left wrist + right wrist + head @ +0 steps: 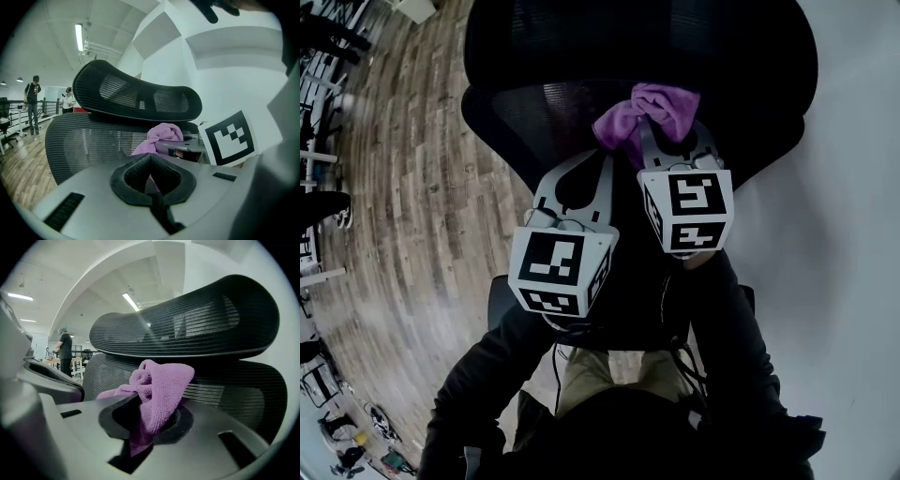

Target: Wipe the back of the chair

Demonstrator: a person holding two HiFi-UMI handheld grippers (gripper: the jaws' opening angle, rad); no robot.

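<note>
Left tool (pixel 151 159): jaws together, nothing between them. Right tool (pixel 151 416), just to its right: jaws clamped on the purple cloth (pixel 161 383), which bunches up past the tips.

Straight ahead of both tools I see the chair back (pixel 243 397), black mesh. The cloth wad sits at its upper part, just below the headrest (pixel 187 324). I can't tell whether cloth and mesh are touching.

Far beyond the left tool, off to its left: wooden floor (pixel 18 164) and a standing person (pixel 33 101).
</note>
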